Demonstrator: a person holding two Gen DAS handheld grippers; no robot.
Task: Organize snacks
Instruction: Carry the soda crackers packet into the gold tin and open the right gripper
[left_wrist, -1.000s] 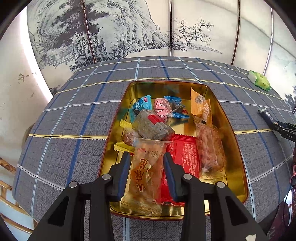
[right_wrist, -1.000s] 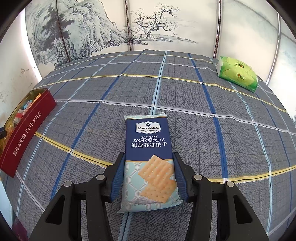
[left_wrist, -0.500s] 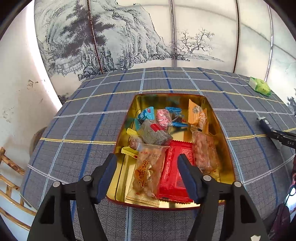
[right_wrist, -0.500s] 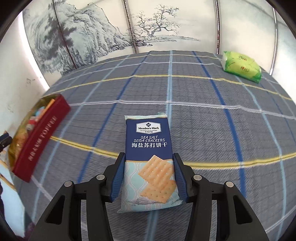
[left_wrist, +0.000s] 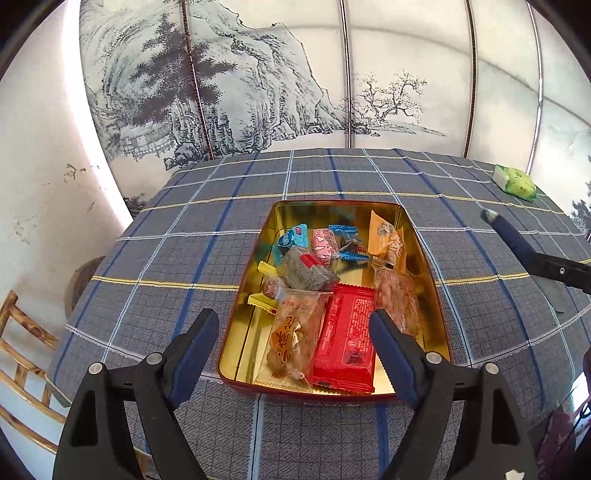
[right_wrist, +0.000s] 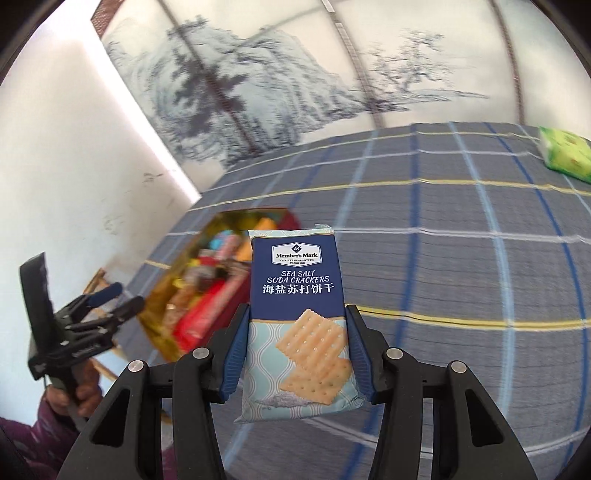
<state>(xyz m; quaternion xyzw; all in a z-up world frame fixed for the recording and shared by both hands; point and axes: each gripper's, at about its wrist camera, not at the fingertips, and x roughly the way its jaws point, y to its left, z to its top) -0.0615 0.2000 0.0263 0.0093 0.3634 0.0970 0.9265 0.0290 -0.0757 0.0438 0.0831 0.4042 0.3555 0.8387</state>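
Observation:
A gold-lined red tin (left_wrist: 424, 266) sits on the plaid tablecloth and holds several snacks, among them a clear packet of fried twists (left_wrist: 295, 332) and a red packet (left_wrist: 347, 343). My left gripper (left_wrist: 295, 350) is open and empty, above the tin's near edge. My right gripper (right_wrist: 297, 350) is shut on a blue Member's Mark soda cracker pack (right_wrist: 295, 314), held in the air to the right of the tin (right_wrist: 207, 295). The left gripper also shows in the right wrist view (right_wrist: 110, 302). The cracker pack's end shows in the left wrist view (left_wrist: 517, 240).
A green snack pack (left_wrist: 515, 181) (right_wrist: 565, 155) lies at the table's far right. A painted folding screen stands behind the table. A white wall and a wooden chair (left_wrist: 22, 354) are on the left.
My left gripper let go of the fried-twist packet in the tin, opened wide and drew back. My right gripper lifted the cracker pack off the table and swung left toward the tin.

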